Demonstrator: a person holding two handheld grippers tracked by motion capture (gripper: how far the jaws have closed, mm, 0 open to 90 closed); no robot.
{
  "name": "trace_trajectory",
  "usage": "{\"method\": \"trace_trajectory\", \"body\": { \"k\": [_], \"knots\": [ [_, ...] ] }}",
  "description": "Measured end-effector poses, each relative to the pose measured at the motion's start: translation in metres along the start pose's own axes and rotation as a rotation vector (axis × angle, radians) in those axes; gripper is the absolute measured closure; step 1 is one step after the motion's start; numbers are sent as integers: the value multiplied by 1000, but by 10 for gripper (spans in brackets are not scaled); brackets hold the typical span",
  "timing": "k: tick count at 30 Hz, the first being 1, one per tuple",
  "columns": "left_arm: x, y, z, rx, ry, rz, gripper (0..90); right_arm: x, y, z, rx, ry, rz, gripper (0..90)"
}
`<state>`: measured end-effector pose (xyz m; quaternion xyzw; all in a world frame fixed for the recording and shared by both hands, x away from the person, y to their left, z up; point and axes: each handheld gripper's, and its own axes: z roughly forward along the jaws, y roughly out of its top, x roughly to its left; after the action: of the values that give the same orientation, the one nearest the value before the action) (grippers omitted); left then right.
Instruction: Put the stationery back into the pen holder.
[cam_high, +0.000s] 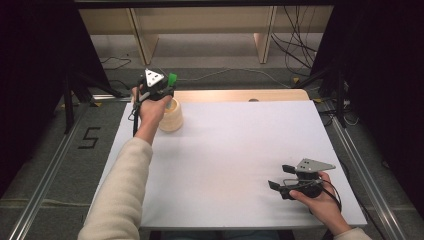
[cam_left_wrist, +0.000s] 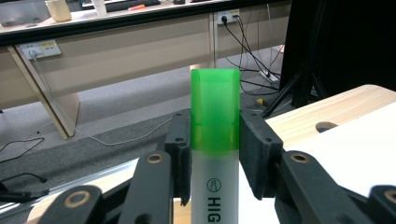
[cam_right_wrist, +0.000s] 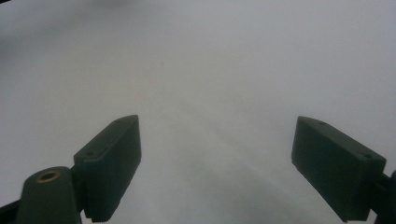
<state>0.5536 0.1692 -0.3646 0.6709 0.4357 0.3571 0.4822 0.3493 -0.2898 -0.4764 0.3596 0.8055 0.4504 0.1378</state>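
Observation:
My left gripper (cam_left_wrist: 215, 154) is shut on a highlighter (cam_left_wrist: 215, 140) with a green cap and a white body, both pads pressed against its sides. From above, the left gripper (cam_high: 161, 89) holds the highlighter (cam_high: 172, 79) upright over a pale round cup (cam_high: 171, 116) at the table's far left. The cup's inside is mostly hidden by the hand. My right gripper (cam_high: 279, 178) rests low near the front right of the white table top (cam_high: 230, 150). Its jaws stand wide apart in the right gripper view (cam_right_wrist: 217, 163), with nothing between them.
A wooden strip with a round hole (cam_high: 253, 100) runs along the table's far edge. Cables (cam_high: 295, 50) lie on the floor beyond, beside wooden desk legs (cam_high: 142, 42). Metal rails (cam_high: 47, 170) flank the table on both sides.

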Motion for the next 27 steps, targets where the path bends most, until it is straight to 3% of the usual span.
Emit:
{"method": "trace_trajectory", "body": {
  "k": [27],
  "knots": [
    [8,-19,8,5,-10,-1,666,1,0,0,3,1,-1,169]
  ]
}}
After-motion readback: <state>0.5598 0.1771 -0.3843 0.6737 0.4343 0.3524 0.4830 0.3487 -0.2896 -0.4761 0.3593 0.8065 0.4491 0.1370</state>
